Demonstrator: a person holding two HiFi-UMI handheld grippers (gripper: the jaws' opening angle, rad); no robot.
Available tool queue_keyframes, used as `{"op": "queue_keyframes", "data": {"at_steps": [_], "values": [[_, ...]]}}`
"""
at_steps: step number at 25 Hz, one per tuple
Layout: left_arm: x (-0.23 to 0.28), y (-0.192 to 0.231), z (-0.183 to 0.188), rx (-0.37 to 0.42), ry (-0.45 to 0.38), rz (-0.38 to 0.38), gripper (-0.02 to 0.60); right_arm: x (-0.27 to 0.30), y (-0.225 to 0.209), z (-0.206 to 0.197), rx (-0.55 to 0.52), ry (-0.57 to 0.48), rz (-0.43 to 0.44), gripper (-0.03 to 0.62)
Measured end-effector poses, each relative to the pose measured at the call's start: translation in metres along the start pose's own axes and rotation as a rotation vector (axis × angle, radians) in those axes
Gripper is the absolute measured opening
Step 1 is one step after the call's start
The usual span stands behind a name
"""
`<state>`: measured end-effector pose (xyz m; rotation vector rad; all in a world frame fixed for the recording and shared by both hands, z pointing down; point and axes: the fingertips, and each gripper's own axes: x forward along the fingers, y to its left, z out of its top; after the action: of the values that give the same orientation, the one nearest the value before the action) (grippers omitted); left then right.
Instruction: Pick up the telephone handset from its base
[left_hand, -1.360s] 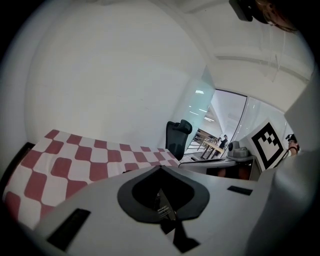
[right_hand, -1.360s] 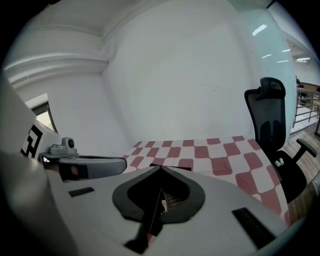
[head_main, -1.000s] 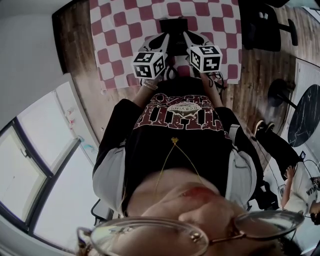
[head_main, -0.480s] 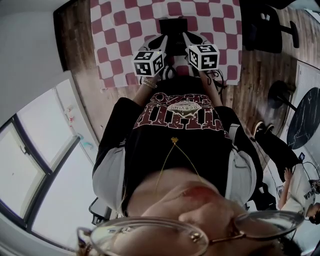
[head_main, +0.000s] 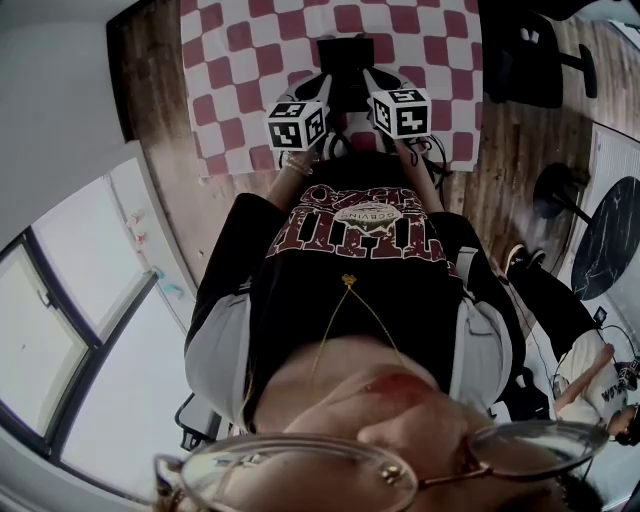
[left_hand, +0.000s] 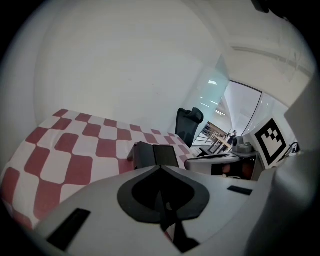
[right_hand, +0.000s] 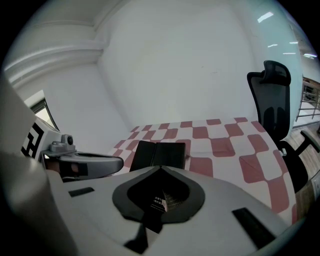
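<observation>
Left jaws: pressed together at the tip of the left gripper (left_hand: 160, 168), low in the centre of its view.
Right jaws: the tips of the right gripper (right_hand: 160, 168) also meet.
Telephone: the black telephone (right_hand: 160, 154) lies just beyond both tips, at the top centre of the head view. I cannot tell the handset from the base.
Cloth: a red-and-white checked cloth (head_main: 250, 60) covers the desk under it.
Chair: a black office chair (right_hand: 272, 100) stands at the right edge.

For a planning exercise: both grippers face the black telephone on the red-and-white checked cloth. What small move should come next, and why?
Probably open the jaws of the right gripper first. Both it and the left gripper are shut and empty, while the black telephone lies ahead on the red-and-white checked cloth, untouched.
</observation>
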<state>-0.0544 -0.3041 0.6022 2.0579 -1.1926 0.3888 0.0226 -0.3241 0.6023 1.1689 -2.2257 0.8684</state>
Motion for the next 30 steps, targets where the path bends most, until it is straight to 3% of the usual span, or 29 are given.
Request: {"op": "queue_keyframes", "data": {"at_steps": [26,30], "values": [[0.010,0.017,-0.015,0.006,0.038,0.025,0.011,0.012,-0.004,-0.020,0.020,0.065,0.006,0.020],[0.011,0.021,-0.019,0.000,0.051,0.039,0.048,0.011,-0.004,-0.022,0.027,0.067,0.007,0.020]]}}
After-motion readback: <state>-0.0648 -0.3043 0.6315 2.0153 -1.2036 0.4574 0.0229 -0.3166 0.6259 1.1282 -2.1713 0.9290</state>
